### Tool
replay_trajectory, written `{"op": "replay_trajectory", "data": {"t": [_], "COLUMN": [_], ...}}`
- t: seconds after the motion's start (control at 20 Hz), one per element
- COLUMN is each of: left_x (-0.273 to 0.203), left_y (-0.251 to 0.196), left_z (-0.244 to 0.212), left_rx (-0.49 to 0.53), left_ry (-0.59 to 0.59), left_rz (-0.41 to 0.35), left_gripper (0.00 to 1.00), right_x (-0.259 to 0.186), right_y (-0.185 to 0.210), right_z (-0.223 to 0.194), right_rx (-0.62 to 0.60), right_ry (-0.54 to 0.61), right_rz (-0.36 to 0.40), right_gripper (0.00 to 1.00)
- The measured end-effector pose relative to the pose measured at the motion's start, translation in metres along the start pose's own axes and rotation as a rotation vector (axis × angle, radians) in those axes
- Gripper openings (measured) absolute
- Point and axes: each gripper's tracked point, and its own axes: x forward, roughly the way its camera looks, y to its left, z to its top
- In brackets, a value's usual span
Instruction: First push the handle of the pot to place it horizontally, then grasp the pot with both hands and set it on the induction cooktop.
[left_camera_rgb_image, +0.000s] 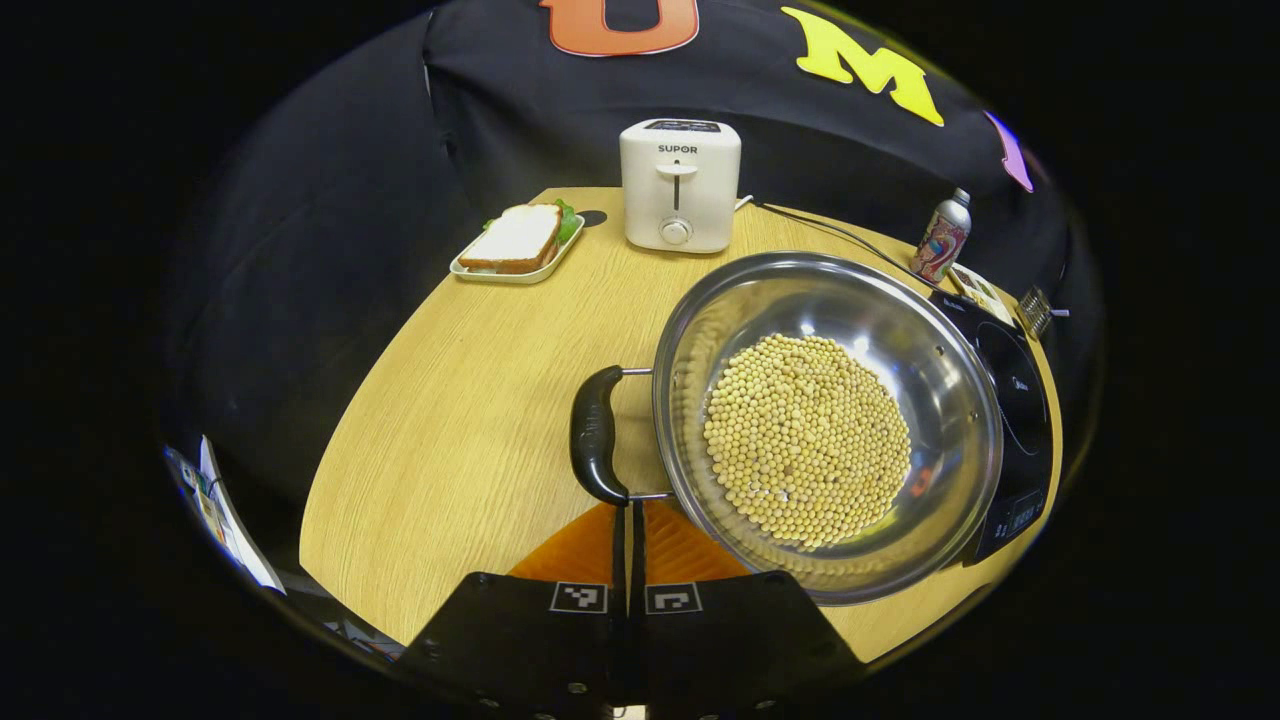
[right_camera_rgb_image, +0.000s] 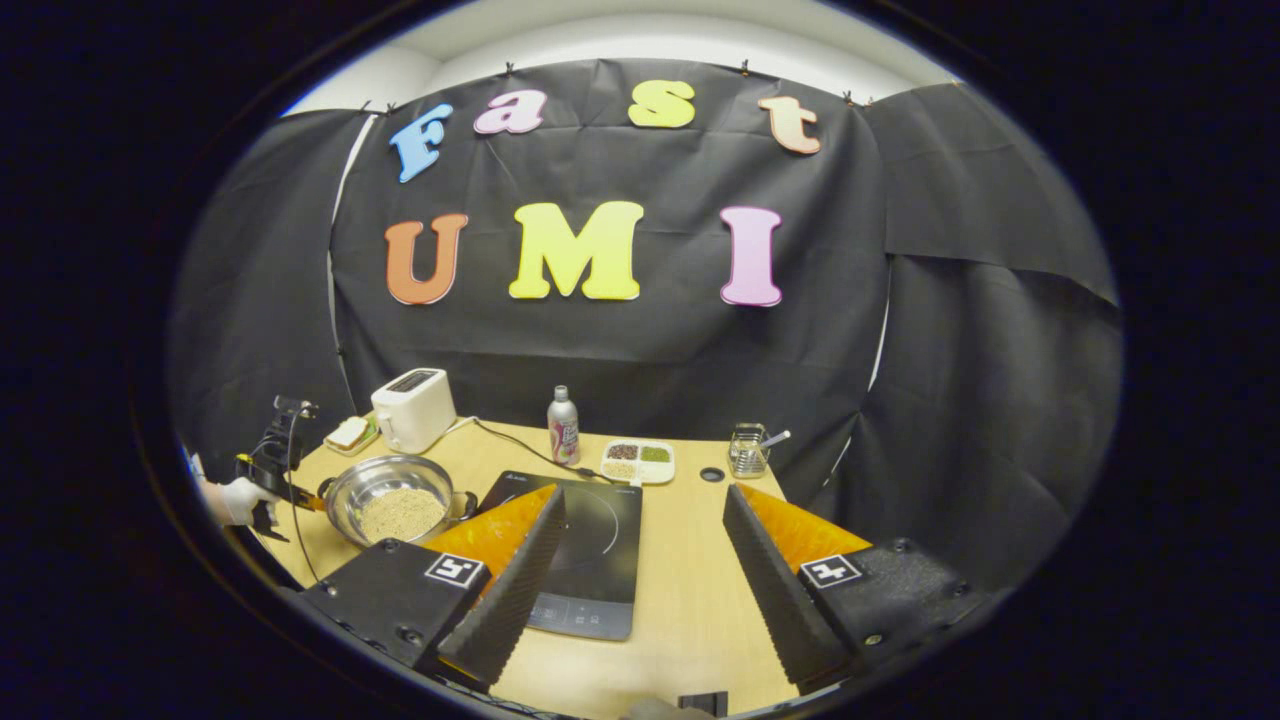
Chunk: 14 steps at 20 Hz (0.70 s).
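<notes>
The pot (left_camera_rgb_image: 828, 425), a wide steel bowl with a layer of pale beans across its bottom, sits on the wooden table (left_camera_rgb_image: 450, 420) with its far rim just over the near edge of the induction cooktop (left_camera_rgb_image: 1010, 400), so it is not yet on the cooking surface. Its black side handle (left_camera_rgb_image: 597, 434) faces the left gripper (left_camera_rgb_image: 630, 540) and already lies level along the pot's side, which suggests the pushing step is about done; the two-handed lift and the placing on the cooktop are, by my judgement, still to come. The left gripper is clenched, its two fingers pressed together with nothing between them, and their tips reach just beneath the lower end of the handle, touching it or very nearly; I cannot tell which. In the right gripper view, the right gripper (right_camera_rgb_image: 645, 560) is released, its fingers spread wide apart and holding nothing, well away from the pot, which lies off to its left beyond the cooktop (right_camera_rgb_image: 590, 560); a gloved hand (right_camera_rgb_image: 243, 498) holds the other tool at the pot's far side. The handle on the pot's cooktop side would be the right gripper's likely target.
</notes>
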Motion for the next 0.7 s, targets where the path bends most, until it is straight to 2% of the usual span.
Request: {"op": "replay_trajectory", "data": {"t": [0.05, 0.1, 0.15, 0.2, 0.25, 0.45, 0.5, 0.55, 0.7], "left_x": [0.001, 0.003, 0.005, 0.006, 0.008, 0.011, 0.012, 0.013, 0.016], "left_y": [0.002, 0.003, 0.005, 0.006, 0.007, 0.009, 0.010, 0.010, 0.013], "left_z": [0.001, 0.004, 0.006, 0.008, 0.009, 0.013, 0.015, 0.017, 0.020], "left_rx": [0.000, -0.001, -0.002, -0.004, -0.006, -0.001, 0.000, -0.001, -0.007], "left_ry": [0.001, 0.000, 0.001, 0.001, 0.000, 0.001, 0.002, 0.002, 0.003], "left_rz": [0.002, 0.005, 0.007, 0.008, 0.009, 0.011, 0.011, 0.012, 0.011], "left_gripper": [0.10, 0.00, 0.10, 0.10, 0.00, 0.00, 0.10, 0.00, 0.00], "right_x": [0.000, 0.001, 0.001, 0.000, 0.001, -0.001, -0.001, -0.001, -0.001], "right_y": [0.001, 0.002, 0.003, 0.004, 0.004, 0.003, 0.003, 0.003, 0.005], "right_z": [0.000, 0.000, -0.002, -0.002, -0.002, -0.001, -0.001, -0.002, -0.004], "right_rx": [-0.002, -0.004, -0.007, -0.008, -0.009, -0.008, -0.006, -0.005, -0.004], "right_ry": [0.000, 0.001, 0.003, 0.004, 0.007, 0.004, 0.005, 0.005, 0.012], "right_rz": [0.001, 0.002, 0.003, 0.003, 0.003, -0.002, -0.002, -0.002, -0.001], "right_gripper": [0.99, 0.99, 0.99, 0.99, 1.00, 0.99, 1.00, 1.00, 0.99]}}
